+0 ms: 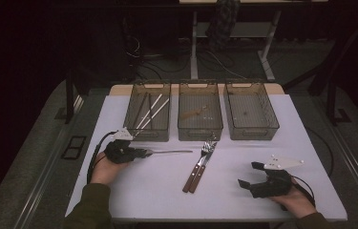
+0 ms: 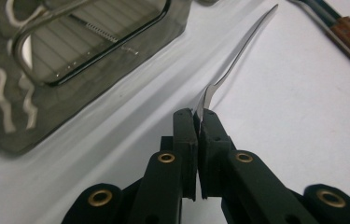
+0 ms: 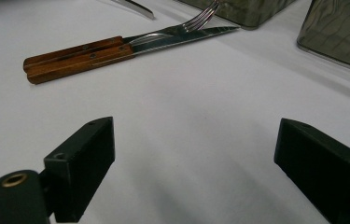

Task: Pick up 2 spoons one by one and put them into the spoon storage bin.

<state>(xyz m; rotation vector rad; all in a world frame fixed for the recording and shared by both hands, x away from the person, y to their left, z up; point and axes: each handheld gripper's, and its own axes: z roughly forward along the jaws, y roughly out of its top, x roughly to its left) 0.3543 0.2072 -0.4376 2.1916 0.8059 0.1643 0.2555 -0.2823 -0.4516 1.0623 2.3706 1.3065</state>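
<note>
The black left gripper pinches one end of a slim, curved silver metal utensil, which stretches ahead over the white table; the black right gripper gapes wide, holding nothing.

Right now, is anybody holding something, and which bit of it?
The left gripper pinches a thin metal utensil by one end, its fingers shut on it. The right gripper is open, holding nothing.
</note>
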